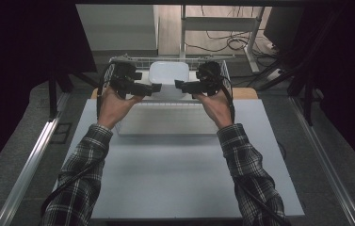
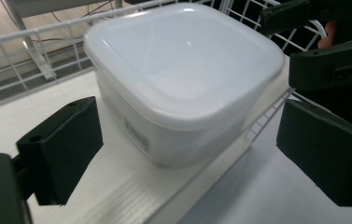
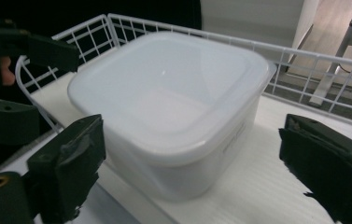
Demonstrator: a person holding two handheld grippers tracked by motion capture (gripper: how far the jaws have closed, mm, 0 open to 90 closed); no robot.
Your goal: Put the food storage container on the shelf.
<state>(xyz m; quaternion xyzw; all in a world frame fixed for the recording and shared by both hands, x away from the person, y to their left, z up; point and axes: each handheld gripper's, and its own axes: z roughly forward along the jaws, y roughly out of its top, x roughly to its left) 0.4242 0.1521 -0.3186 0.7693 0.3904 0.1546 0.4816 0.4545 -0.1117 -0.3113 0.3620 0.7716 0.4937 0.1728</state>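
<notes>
A dim room with dark curtains at both sides is surrounding a pale worktop (image 1: 180, 179), and a wire basket (image 1: 128, 60) is standing at its far edge, its low white rails running along the far side. A white lidded plastic container (image 1: 168, 75) is sitting inside the basket on a white liner, lid on, upright. The left hand-held gripper (image 1: 157, 87) is hovering just left of the container, its jaws standing wide apart and gripping nothing. The right hand-held gripper (image 1: 178, 84) is hovering just right of it, jaws likewise spread wide and empty. The two are pointing toward each other, with plaid sleeves (image 1: 83, 165) reaching in from the near side.
</notes>
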